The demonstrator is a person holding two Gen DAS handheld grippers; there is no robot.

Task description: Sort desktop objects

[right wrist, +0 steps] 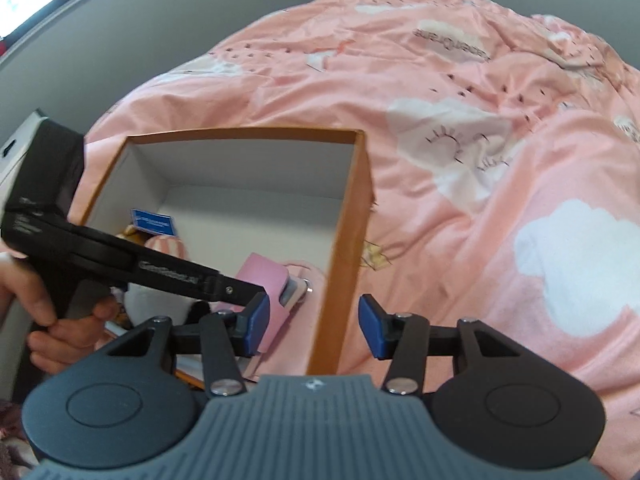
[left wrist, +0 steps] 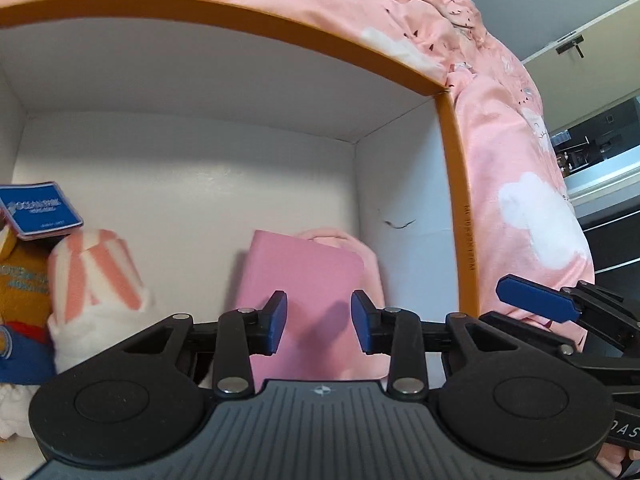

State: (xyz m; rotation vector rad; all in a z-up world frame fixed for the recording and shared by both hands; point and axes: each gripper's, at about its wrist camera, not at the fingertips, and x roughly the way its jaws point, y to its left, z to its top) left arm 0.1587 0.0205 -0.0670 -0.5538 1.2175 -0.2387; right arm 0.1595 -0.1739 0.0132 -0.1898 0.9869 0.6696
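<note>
An orange box (left wrist: pixel 452 168) with a white inside lies on a pink bed cover. In it are a pink notebook (left wrist: pixel 300 276), a pink-and-white striped plush (left wrist: pixel 100 276), a yellow plush toy (left wrist: pixel 20 280) with a blue tag (left wrist: pixel 40 210) and a pink cloth (left wrist: pixel 360 248). My left gripper (left wrist: pixel 319 322) is open inside the box, just above the notebook, holding nothing. My right gripper (right wrist: pixel 310 326) is open and empty, straddling the box's right wall (right wrist: pixel 344 248). The notebook (right wrist: pixel 262 276) and the left gripper's body (right wrist: pixel 160 272) also show in the right wrist view.
The pink cover (right wrist: pixel 480 160) with white clouds surrounds the box. A grey wall (right wrist: pixel 160 20) stands behind the bed. Dark furniture (left wrist: pixel 600 152) is at the far right. The box's far half (right wrist: pixel 256 208) holds nothing.
</note>
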